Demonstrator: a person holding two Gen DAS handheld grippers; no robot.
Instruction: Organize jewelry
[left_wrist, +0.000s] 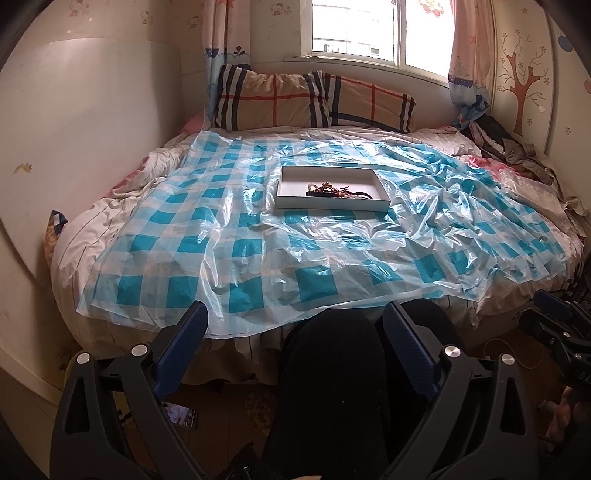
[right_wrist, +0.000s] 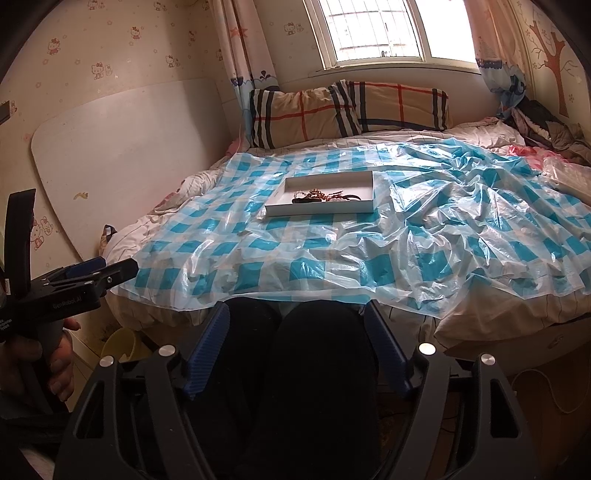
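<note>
A shallow white rectangular cardboard tray (left_wrist: 334, 204) sits mid-bed on the blue-and-white checked plastic sheet (left_wrist: 258, 258); inside it a tangled heap of beaded bracelets and dark cords (left_wrist: 332, 191) lies bunched along the near wall; nothing loose shows on the sheet, so either gathering is finished or sorting remains. The left gripper (left_wrist: 293, 325) and the right gripper (right_wrist: 295, 325) hang released, well back above the person's dark-trousered knees (right_wrist: 314, 369).

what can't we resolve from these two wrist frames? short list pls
- Jewelry in the white box: too small in both views to count or tell pieces apart.
- Box's near inside: hidden by its front wall, both views.
- Phone on the floor: partly behind the left gripper, screen unreadable.
- Right gripper: open in its own view; in the left view cut off by the right edge.
- Floor under the bed edge: blocked by the person's dark-clothed legs.
</note>
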